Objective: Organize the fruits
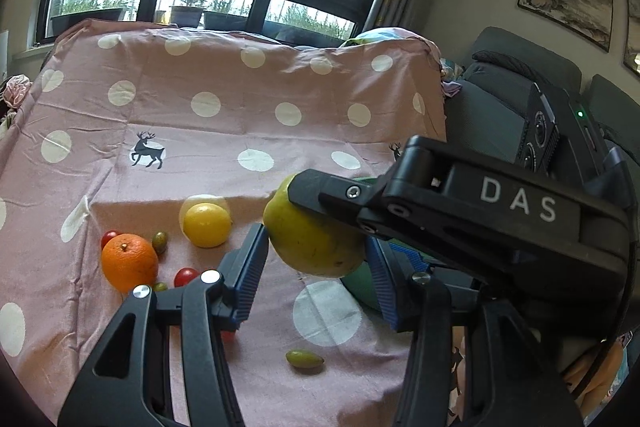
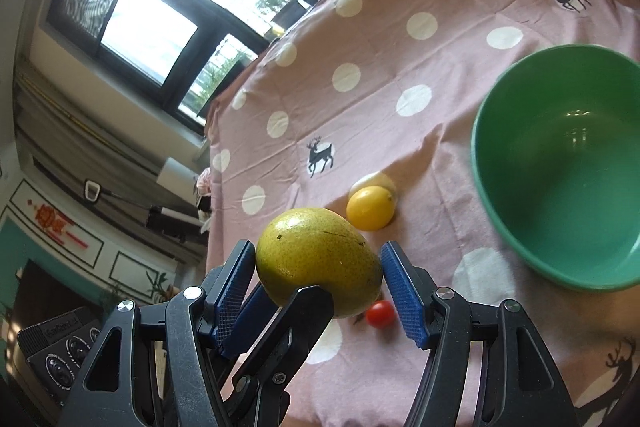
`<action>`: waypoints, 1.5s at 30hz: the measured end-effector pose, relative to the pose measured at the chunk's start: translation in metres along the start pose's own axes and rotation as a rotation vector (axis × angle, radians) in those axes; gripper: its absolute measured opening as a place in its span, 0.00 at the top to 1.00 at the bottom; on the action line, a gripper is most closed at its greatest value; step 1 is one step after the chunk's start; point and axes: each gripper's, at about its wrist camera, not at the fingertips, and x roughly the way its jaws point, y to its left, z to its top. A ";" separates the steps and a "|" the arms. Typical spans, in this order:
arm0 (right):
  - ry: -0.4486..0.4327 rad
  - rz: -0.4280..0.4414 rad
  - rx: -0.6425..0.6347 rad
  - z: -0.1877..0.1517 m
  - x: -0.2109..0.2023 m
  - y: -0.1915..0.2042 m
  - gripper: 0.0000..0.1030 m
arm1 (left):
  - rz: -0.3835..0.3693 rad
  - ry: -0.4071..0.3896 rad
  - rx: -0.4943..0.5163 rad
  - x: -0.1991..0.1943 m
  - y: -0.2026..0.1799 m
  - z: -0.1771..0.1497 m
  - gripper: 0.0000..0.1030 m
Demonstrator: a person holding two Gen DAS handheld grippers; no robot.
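Observation:
A large yellow-green mango (image 1: pixel 314 243) hangs above the pink dotted cloth between both grippers. My left gripper (image 1: pixel 316 267) has its blue pads on either side of the mango, touching it. My right gripper (image 2: pixel 320 279) also brackets the mango (image 2: pixel 316 263); its left pad touches, its right pad stands just off the skin. The right gripper's black body (image 1: pixel 480 219) crosses the left wrist view from the right. A green bowl (image 2: pixel 560 167) stands empty to the right. A lemon (image 1: pixel 207 224), an orange (image 1: pixel 129 261) and cherry tomatoes (image 1: pixel 185 275) lie on the cloth.
Small green olives (image 1: pixel 304 359) lie on the cloth (image 1: pixel 200 147) near the front. A red tomato (image 2: pixel 380 313) sits under the mango. The cloth rises at the back over a raised edge. A grey sofa (image 1: pixel 500 99) is to the right, windows behind.

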 end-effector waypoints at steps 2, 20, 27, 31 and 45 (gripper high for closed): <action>-0.017 -0.003 0.023 0.004 -0.006 -0.009 0.34 | -0.008 0.008 0.025 0.005 -0.008 0.002 0.52; -0.144 -0.096 0.186 0.024 -0.054 -0.077 0.34 | -0.172 0.132 0.158 0.064 -0.066 0.003 0.52; -0.176 -0.161 0.228 0.027 -0.067 -0.096 0.34 | -0.246 0.169 0.168 0.083 -0.081 0.001 0.52; -0.187 -0.203 0.249 0.027 -0.074 -0.105 0.34 | -0.285 0.195 0.150 0.091 -0.087 -0.004 0.52; -0.188 -0.296 0.287 0.029 -0.086 -0.128 0.34 | -0.355 0.250 0.131 0.109 -0.103 -0.013 0.52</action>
